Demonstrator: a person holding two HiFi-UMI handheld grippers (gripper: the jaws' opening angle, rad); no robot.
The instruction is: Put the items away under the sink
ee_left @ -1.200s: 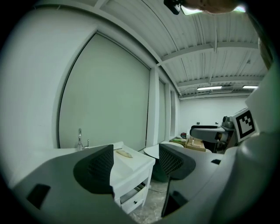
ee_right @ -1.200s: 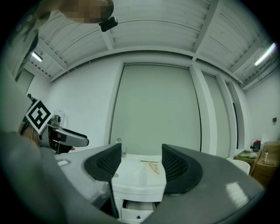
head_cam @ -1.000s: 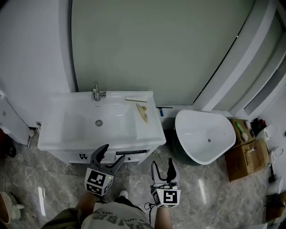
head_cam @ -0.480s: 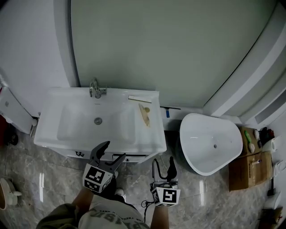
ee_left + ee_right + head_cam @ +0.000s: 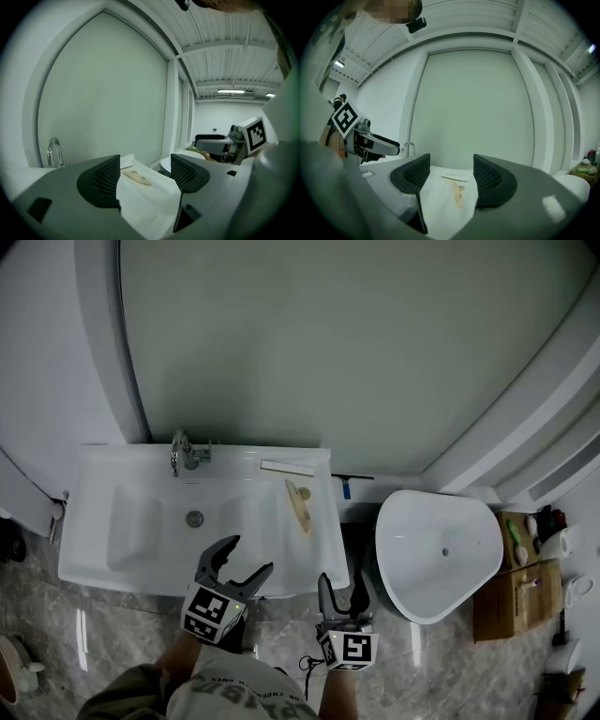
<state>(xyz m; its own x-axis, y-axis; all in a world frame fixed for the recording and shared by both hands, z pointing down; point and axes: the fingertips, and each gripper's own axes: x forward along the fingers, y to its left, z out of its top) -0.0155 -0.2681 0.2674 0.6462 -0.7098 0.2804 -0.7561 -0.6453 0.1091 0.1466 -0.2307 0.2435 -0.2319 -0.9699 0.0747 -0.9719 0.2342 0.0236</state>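
Note:
A white sink (image 5: 112, 568) with a chrome tap (image 5: 180, 452) stands against the wall. On its right ledge lie a tan wooden brush-like item (image 5: 299, 503) and a thin pale strip (image 5: 287, 468). My left gripper (image 5: 244, 567) hovers open over the sink's front edge. My right gripper (image 5: 338, 592) stands open just off the sink's front right corner. The tan item (image 5: 136, 176) shows between the left jaws, well ahead. The right gripper view has the tan item (image 5: 458, 193) and strip (image 5: 454, 178) between its open jaws. The space under the sink is hidden.
A white bowl-shaped basin or toilet (image 5: 436, 549) stands right of the sink. Cardboard boxes (image 5: 511, 582) with small bottles sit at the far right. The floor (image 5: 112, 634) is grey marble tile. A large frosted pane (image 5: 319, 343) fills the wall behind.
The view has closed in on the sink; the cabinet front below it has dropped out of sight. Both grippers now sit over or at the sink's front edge, still open.

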